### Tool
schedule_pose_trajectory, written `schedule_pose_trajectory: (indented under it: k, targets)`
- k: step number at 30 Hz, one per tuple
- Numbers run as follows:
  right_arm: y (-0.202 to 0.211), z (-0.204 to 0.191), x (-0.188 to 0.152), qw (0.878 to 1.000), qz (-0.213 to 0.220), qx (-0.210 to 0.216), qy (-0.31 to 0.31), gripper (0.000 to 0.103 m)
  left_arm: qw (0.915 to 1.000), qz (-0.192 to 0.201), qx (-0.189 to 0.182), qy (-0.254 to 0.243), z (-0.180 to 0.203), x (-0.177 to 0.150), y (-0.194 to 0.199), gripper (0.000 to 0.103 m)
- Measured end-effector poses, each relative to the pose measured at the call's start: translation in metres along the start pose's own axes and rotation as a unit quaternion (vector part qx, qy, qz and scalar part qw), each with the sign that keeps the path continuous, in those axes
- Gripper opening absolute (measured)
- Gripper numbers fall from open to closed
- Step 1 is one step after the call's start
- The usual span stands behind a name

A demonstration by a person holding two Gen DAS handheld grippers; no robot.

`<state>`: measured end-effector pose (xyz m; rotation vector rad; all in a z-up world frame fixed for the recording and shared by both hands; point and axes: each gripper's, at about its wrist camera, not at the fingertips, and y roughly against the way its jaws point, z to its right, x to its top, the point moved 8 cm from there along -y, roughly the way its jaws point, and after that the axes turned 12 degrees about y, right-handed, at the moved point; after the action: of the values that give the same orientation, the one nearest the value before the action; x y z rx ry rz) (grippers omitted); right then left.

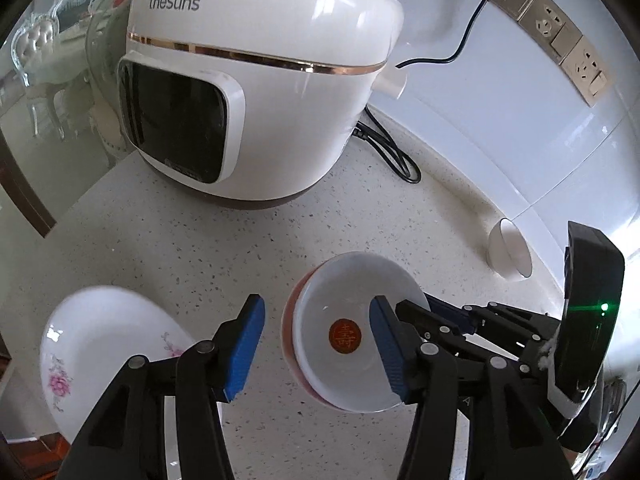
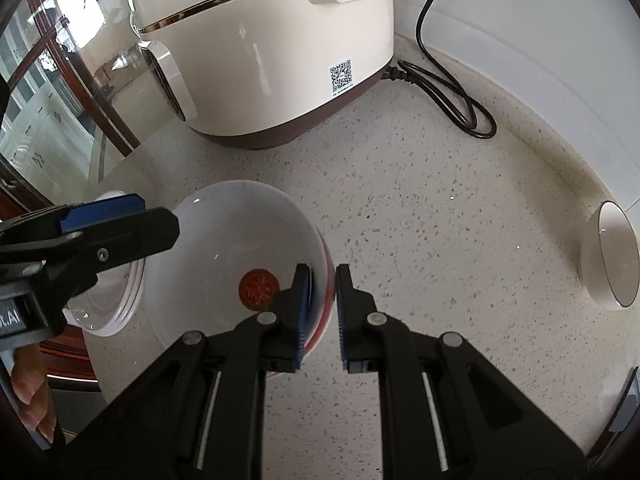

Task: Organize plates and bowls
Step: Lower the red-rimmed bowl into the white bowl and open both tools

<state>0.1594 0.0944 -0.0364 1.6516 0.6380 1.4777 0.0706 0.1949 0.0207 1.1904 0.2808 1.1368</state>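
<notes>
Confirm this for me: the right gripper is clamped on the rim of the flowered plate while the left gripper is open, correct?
Not quite. The right gripper is clamped on the rim of the red-medallion bowl, as the right wrist view shows. The flowered plate lies apart. The left gripper is open.

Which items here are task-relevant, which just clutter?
Job:
- white bowl with red rim band and red seal, pinched in right gripper
- white floral dish
- small plain white bowl by the wall
- left gripper, open

Lying about:
- white rice cooker
- black power cord
- wall sockets
</notes>
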Motion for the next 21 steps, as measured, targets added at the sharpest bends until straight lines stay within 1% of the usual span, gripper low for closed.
schedule_pose_trajectory:
  k: [2,3,4,5,6,7,10,12,15,18,21]
  targets:
    - [0.003,0.001,0.002,1.000,0.008,0.003,-0.008,0.017,1.0000,-0.001,0.001,0.003,-0.002,-0.001,-0.001,0.056]
    - [0.004,0.000,0.003,1.000,0.012,0.006,-0.011,0.021,1.0000,0.000,0.001,0.006,-0.002,0.000,-0.002,0.056]
    - [0.006,0.000,0.004,1.000,0.015,0.009,-0.011,0.033,0.9999,0.000,0.001,0.010,-0.003,-0.001,-0.002,0.056]
    - [0.008,-0.001,0.005,1.000,0.019,0.010,-0.011,0.043,0.9999,0.002,0.000,0.014,-0.003,-0.001,-0.002,0.056]
    - [0.012,-0.001,0.007,1.000,0.026,0.004,-0.010,0.061,0.9999,0.005,0.000,0.016,-0.004,0.000,-0.001,0.056]
    - [0.015,-0.001,0.008,0.999,0.033,-0.002,-0.007,0.068,0.9998,0.009,-0.001,0.017,-0.003,0.001,0.001,0.056]
    - [0.022,0.000,0.013,0.999,0.047,-0.010,-0.005,0.069,0.9997,0.015,-0.006,0.016,0.000,0.002,0.003,0.056]
    - [0.028,0.002,0.016,0.998,0.059,-0.019,-0.009,0.070,0.9995,0.028,-0.011,0.013,0.004,0.004,0.006,0.056]
    - [0.036,0.011,0.018,0.996,0.075,-0.052,-0.009,0.071,0.9982,0.056,-0.012,-0.014,0.014,0.005,0.011,0.058]
    - [0.045,0.024,0.021,0.991,0.089,-0.097,-0.014,0.073,0.9960,0.080,-0.014,-0.037,0.024,0.008,0.015,0.060]
    - [0.052,0.039,0.020,0.988,0.102,-0.111,-0.033,0.074,0.9942,0.093,-0.022,-0.050,0.036,0.010,0.017,0.060]
